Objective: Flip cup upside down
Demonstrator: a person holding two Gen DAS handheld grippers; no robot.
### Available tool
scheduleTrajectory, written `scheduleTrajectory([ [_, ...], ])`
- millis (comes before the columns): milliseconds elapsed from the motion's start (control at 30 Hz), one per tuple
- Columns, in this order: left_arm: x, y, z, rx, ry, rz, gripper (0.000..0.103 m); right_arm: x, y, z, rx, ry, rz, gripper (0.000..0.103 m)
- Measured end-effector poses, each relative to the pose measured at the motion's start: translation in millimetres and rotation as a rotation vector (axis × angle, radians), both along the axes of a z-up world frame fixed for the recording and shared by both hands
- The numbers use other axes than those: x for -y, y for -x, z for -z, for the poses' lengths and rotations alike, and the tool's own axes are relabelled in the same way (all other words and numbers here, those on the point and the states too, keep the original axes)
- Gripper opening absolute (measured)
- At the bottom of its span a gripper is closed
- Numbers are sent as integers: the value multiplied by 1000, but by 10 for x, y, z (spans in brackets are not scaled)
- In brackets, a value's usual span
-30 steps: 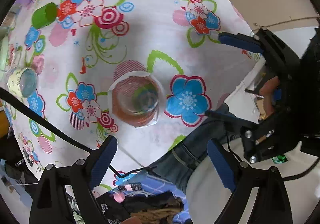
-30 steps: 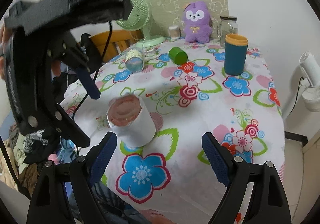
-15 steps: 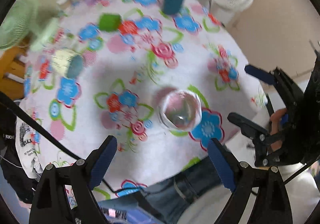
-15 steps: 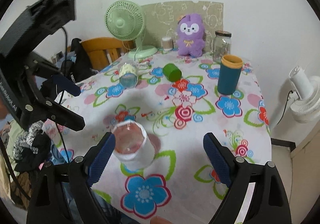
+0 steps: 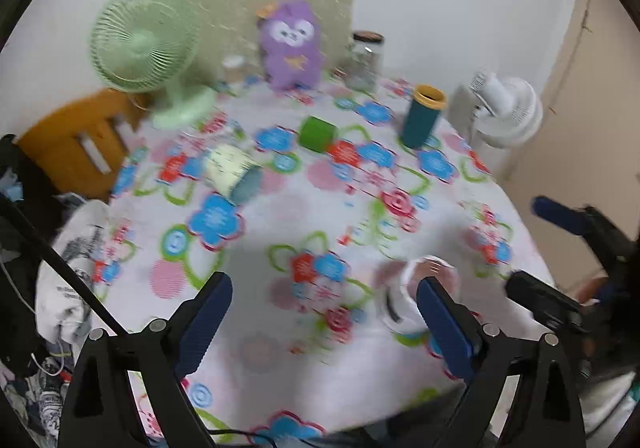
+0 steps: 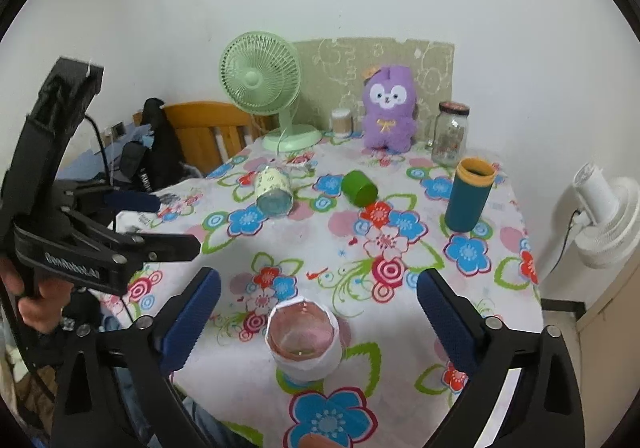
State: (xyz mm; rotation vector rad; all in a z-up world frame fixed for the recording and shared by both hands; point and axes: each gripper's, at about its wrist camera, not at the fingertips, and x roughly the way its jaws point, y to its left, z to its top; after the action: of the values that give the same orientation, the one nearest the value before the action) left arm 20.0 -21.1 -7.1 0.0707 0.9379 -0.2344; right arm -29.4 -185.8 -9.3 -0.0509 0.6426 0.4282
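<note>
A white cup with a pink base stands upside down near the front edge of the floral table. In the left wrist view the cup sits just behind my left gripper's right finger. My left gripper is open and empty, held to the left of the cup; it also shows in the right wrist view. My right gripper is open and empty, with the cup between its fingers but apart from them. It shows in the left wrist view at the right edge.
On the floral tablecloth a pale cup and a green cup lie on their sides. A teal tumbler stands upright. A green fan, purple plush, glass jar line the back. A white fan stands right.
My left gripper has pulled back from above the cup and tilted up to look across the table. My right gripper has drawn back a little. The cup has stayed put.
</note>
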Motion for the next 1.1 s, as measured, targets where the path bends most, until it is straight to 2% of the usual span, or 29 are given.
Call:
scheduleTrajectory([
  [133,-103,69,37,70,29,-46,95,-105,91,-54,37,11,31,101],
  [333,-273,291,49,241,77,-167,101,-212,220,-141,95,25,66,103],
  [467,-358,423,67,320,109,-236,103,-288,301,-207,136,33,75,103],
  [667,-365,627,1,456,71,-285,103,-380,449,-271,187,37,85,103],
  [833,-375,707,-60,488,73,-290,103,-428,518,-302,224,47,94,103],
  [1100,-353,732,-117,525,44,-291,103,-367,475,-313,205,7,117,103],
])
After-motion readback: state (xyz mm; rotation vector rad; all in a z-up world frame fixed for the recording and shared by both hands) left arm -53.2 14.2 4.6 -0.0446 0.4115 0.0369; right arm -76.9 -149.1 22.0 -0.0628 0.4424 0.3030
